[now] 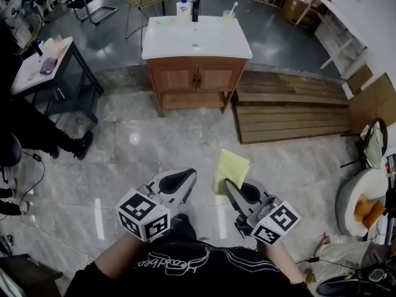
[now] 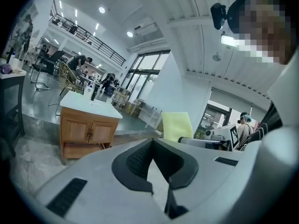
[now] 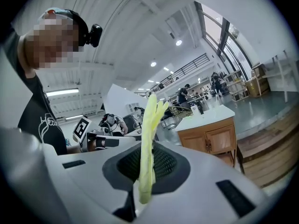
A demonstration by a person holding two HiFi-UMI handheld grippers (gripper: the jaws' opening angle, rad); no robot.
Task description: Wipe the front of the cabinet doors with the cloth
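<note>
While my right gripper [image 1: 229,185] clamps the cloth [image 1: 230,167] by its edge — left gripper [image 1: 187,176] closed, empty — cabinet doors [image 1: 197,78] stand upper centre; so thin a hold might slip under wiping pressure.

The cabinet doors [image 1: 197,78] were brown wood with a smooth, low-sheen finish. The countertop [image 1: 204,39] was white and glossy. The cloth [image 1: 230,171] was thin, matt yellow fabric. The floor [image 1: 124,159] was polished, reflective stone-look tile. The right gripper [image 1: 232,187] had a matt grey plastic shell and black textured pads [image 3: 163,164].

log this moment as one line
right gripper: shut on cloth | left gripper: shut, empty | cabinet: ahead, doors closed, not reached
</note>
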